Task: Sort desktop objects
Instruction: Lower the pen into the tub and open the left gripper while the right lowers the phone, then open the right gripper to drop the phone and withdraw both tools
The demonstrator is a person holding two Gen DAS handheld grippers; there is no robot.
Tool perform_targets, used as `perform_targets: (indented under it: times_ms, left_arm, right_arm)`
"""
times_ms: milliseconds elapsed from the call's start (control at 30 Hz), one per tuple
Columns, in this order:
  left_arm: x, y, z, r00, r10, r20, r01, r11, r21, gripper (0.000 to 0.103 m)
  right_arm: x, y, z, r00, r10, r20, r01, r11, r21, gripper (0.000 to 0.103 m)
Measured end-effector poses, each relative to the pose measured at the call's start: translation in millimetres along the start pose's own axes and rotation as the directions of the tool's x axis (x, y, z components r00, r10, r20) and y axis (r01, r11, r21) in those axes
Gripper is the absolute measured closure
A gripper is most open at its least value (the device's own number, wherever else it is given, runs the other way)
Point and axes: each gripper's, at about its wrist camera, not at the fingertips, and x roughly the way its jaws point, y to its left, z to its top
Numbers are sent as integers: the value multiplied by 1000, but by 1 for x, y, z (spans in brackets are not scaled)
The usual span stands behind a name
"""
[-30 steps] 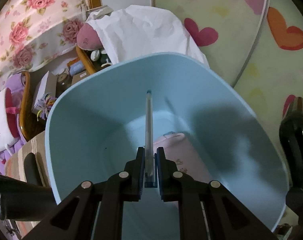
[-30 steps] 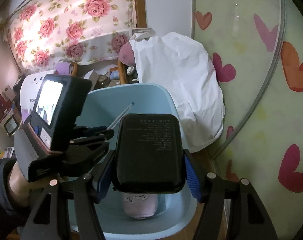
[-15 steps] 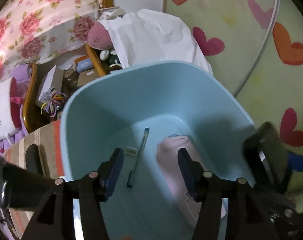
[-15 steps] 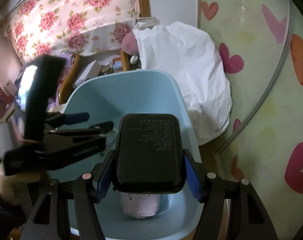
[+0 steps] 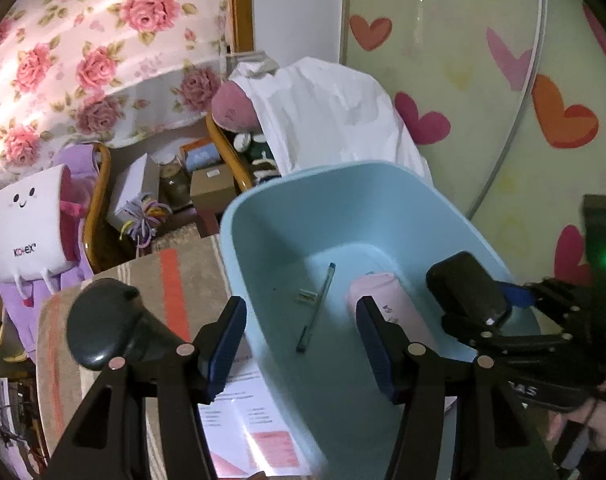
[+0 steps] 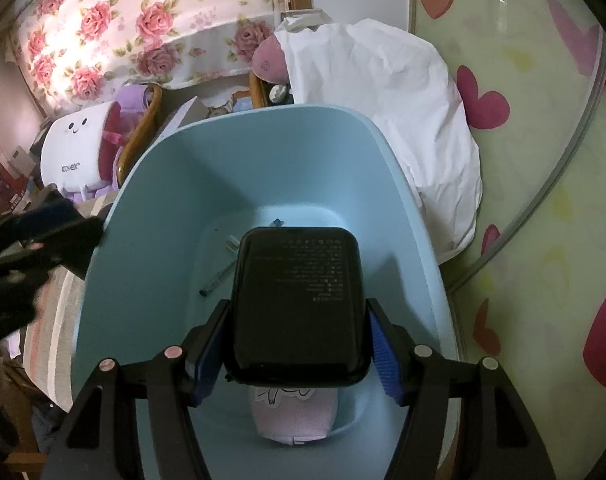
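A light blue tub is positioned on a striped table. A black power bank is clamped between the fingers of the right gripper above the tub interior. The left gripper is held with fingers apart and empty. A pink pouch, a pen and a small eraser are located on the tub floor.

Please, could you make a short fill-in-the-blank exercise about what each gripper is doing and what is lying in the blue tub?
1. The right gripper holds a black ____ above the blue tub.
2. The left gripper has its jaws ____ and holds nothing.
3. On the tub floor, the pen lies beside a ____ pouch.

Missing words: power bank; open; pink
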Motion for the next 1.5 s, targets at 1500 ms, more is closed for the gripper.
perform_targets:
  times_ms: [1500]
  left_arm:
    - [-147,106,-37,977,137,165,-142,990,23,35]
  right_arm:
    - [-105,43,2,993,-34,111,35,999,-1,15]
